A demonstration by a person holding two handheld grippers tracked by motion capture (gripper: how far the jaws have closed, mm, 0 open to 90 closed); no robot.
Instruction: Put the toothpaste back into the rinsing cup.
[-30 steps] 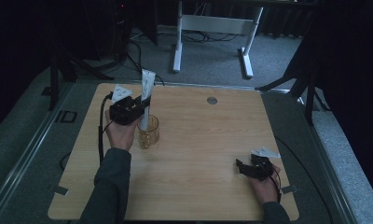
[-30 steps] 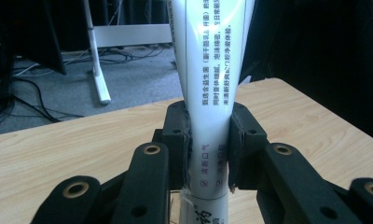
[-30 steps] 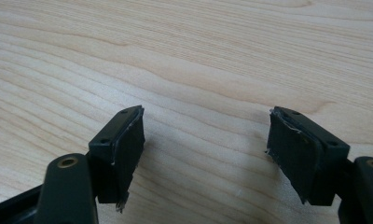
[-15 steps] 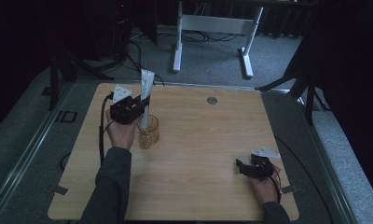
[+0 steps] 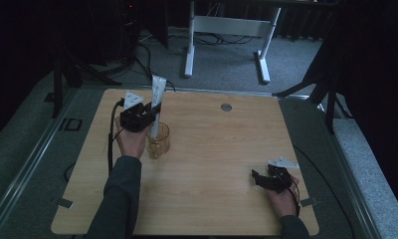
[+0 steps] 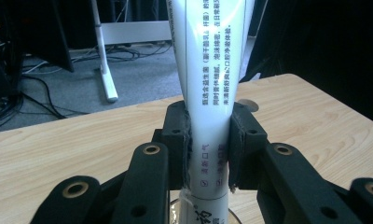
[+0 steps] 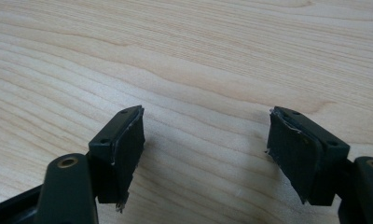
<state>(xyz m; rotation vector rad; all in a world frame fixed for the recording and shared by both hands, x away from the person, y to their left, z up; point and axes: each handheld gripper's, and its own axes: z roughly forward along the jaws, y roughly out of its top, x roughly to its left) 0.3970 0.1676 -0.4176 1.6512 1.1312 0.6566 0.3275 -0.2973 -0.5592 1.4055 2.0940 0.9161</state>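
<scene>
A white tube with printed text (image 6: 211, 70) stands upright, and my left gripper (image 6: 208, 144) is shut on it, both pads pressing its sides. In the high view the tube (image 5: 157, 97) rises from a clear amber glass cup (image 5: 158, 144) at the table's left, its lower end down inside the cup. The left gripper (image 5: 149, 115) sits just above the cup's rim. My right gripper (image 5: 259, 178) rests low over the table near the front right corner. Its jaws stand wide apart with bare wood between the pads (image 7: 128, 140).
The light wooden table (image 5: 222, 149) has a small round grommet (image 5: 226, 107) near its far edge. Beyond the table stands a white desk frame (image 5: 227, 30) on grey carpet. A black cable (image 5: 110, 139) trails from the left gripper along the forearm.
</scene>
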